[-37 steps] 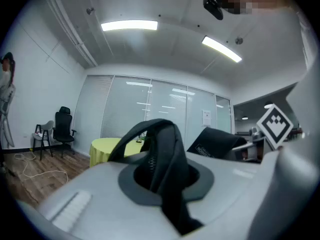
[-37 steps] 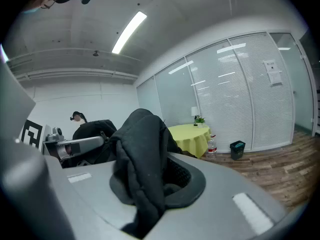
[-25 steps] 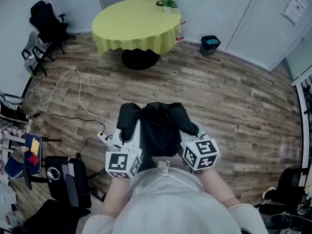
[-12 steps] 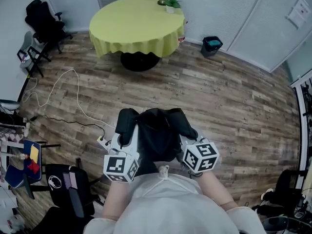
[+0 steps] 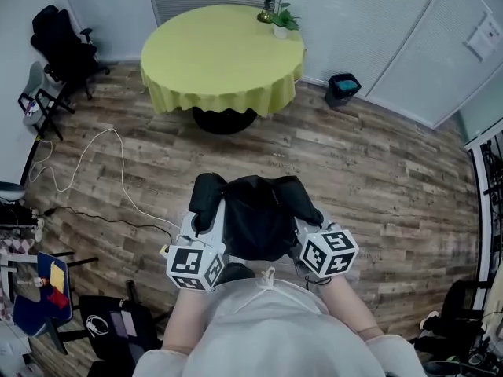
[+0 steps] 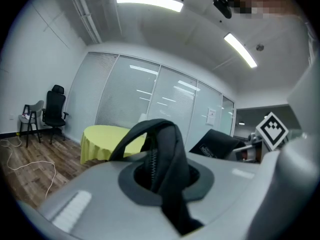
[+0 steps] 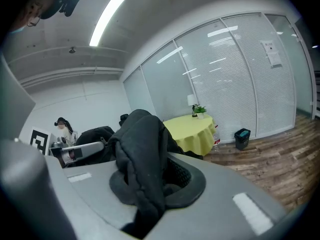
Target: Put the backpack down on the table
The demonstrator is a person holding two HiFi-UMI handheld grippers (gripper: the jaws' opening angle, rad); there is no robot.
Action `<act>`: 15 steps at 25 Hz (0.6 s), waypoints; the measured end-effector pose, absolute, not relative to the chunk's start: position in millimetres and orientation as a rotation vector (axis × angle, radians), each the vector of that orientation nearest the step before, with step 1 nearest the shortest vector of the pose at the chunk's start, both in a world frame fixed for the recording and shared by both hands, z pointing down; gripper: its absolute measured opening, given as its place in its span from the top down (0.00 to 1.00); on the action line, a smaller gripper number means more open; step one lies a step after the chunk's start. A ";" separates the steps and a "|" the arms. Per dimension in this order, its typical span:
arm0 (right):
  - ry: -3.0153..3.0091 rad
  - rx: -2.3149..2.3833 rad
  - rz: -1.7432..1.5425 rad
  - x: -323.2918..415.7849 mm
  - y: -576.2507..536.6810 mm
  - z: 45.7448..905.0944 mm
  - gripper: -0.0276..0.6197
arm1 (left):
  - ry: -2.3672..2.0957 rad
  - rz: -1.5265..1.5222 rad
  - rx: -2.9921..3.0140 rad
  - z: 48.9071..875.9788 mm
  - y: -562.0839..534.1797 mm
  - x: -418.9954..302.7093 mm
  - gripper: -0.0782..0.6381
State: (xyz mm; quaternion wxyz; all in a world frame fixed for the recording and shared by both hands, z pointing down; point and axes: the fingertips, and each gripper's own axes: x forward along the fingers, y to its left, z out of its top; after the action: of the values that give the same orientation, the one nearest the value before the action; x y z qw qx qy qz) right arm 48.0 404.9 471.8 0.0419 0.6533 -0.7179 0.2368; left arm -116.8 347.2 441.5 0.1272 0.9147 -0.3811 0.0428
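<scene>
One black backpack (image 5: 255, 222), held above the floor (image 5: 377, 171), contents unseen: left claw (image 6: 159, 176) clamped on a strap (image 6: 162, 139), right claw (image 7: 145, 184) clamped on a second strap (image 7: 137, 144); yellow-clothed counter (image 5: 212, 53) set well apart.

The left forearm (image 5: 183, 320) and the right forearm (image 5: 351, 309) reach forward from the body, side by side and a little apart. Each hand holds one gripper in front of the chest. The left gripper (image 5: 206, 220) points away from the person and slightly downward, and its jaws are closed on a strap of the backpack (image 5: 255, 222). The right gripper (image 5: 302, 225) is at about the same height and tilted a bit more down. Its jaws are closed on another strap.
</scene>
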 end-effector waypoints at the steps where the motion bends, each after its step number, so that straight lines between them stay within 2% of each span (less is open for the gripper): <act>1: -2.195 2.005 0.715 45.6 390.3 468.7 0.91 | -1.103 0.119 2.668 438.5 331.8 -118.9 0.84; 15: -2.203 1.938 0.709 19.0 235.0 466.8 0.91 | -1.147 0.118 2.628 438.1 182.1 -141.3 0.84</act>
State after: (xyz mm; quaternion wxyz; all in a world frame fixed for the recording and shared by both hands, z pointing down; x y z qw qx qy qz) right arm 19.0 235.0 466.8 0.0616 0.6407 -0.7285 0.2345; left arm -141.3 182.1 438.1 0.1355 0.9073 -0.3959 0.0407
